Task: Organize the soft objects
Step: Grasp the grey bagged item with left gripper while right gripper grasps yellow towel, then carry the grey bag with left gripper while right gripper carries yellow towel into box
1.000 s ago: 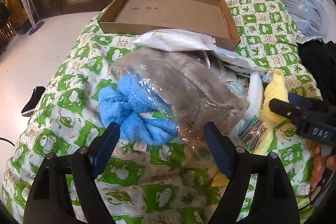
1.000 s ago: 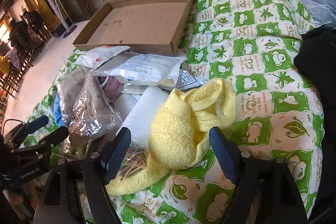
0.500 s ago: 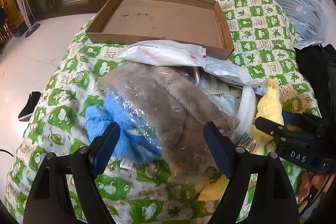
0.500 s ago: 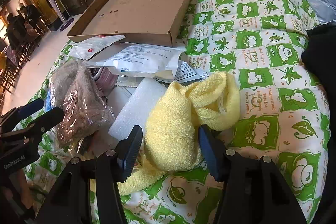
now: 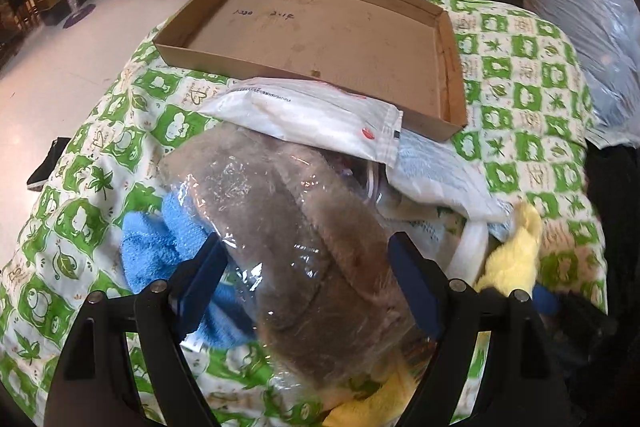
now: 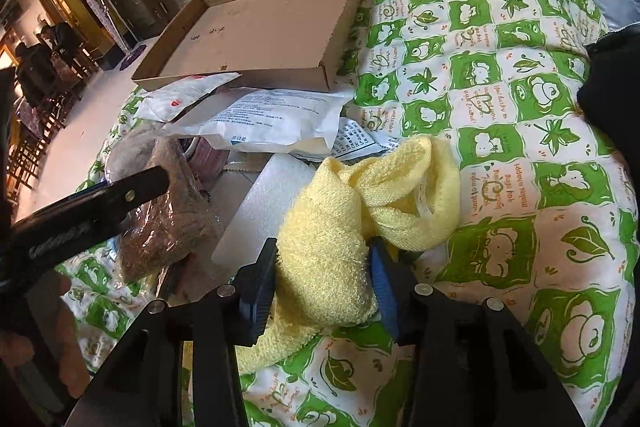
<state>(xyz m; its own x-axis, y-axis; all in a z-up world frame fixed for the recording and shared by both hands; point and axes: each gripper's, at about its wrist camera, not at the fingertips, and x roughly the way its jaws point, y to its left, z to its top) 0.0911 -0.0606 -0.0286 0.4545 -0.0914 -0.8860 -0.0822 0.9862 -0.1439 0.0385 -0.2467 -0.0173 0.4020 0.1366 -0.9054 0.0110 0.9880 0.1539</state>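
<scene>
So far we judge the sorting barely begun: the shallow cardboard tray [image 5: 320, 39] at the far end of the bed holds nothing, and every soft thing lies in a heap on the quilt [image 6: 500, 75] just in front of it.

Our right gripper [image 6: 324, 283] has its jaws clenched on the yellow towel [image 6: 348, 227], whose looped terry bunches into a fat roll between the blue pads, with a twisted tail trailing toward the camera. Our left gripper [image 5: 308, 279] has its jaws spread on either side of the bagged brown plush [image 5: 304, 227], and we cannot tell whether the pads already touch the film. That plush is a dense, short-piled lump in crinkly clear plastic that throws glare. Tucked under its left side is a blue towel [image 5: 160, 247], fluffy and crumpled.

Also in the heap are flat white plastic pouches [image 6: 264, 123] with printed text, smooth and slippery-looking, one resting against the tray's near wall, and a white foam sheet [image 6: 264, 211] with a fine, matte grain.

Everything remains to be carried to the tray.
</scene>
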